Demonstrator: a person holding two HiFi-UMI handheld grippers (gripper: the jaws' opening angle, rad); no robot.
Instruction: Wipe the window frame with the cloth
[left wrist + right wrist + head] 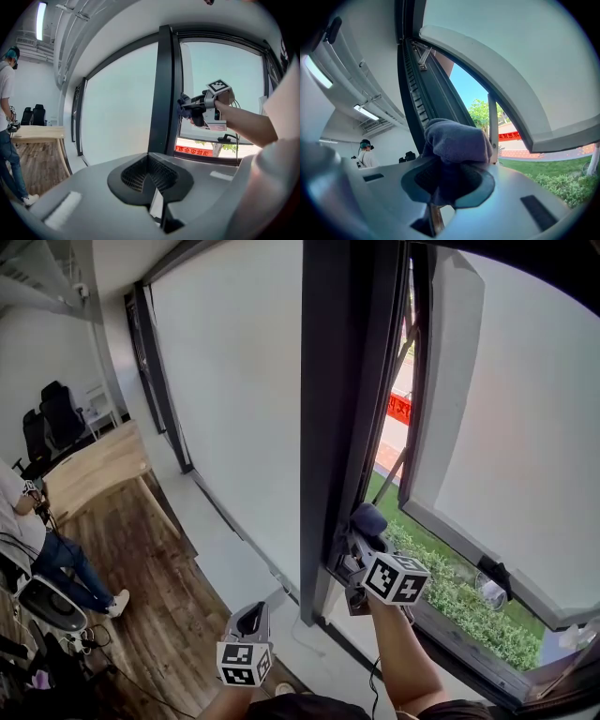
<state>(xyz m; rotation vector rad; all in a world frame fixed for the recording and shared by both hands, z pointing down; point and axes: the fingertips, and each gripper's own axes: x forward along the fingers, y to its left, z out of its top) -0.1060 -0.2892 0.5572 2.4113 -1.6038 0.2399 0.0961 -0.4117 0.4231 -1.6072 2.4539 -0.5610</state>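
My right gripper (364,532) is shut on a bluish-grey cloth (457,140), bunched between its jaws. The cloth (368,517) presses against the inner side of the dark vertical window frame (339,399), low down near the sill. In the left gripper view the right gripper (190,108) shows at that same frame post (164,93). The window sash (506,427) stands tilted open outward to the right. My left gripper (249,626) hangs low, away from the frame, its jaws shut with nothing between them.
A wooden desk (94,465) and black chairs (52,418) stand at the far left. A person (37,549) sits at the lower left. Outside lie a green hedge (469,601) and a red banner (400,407). A white sill (234,549) runs under the glass.
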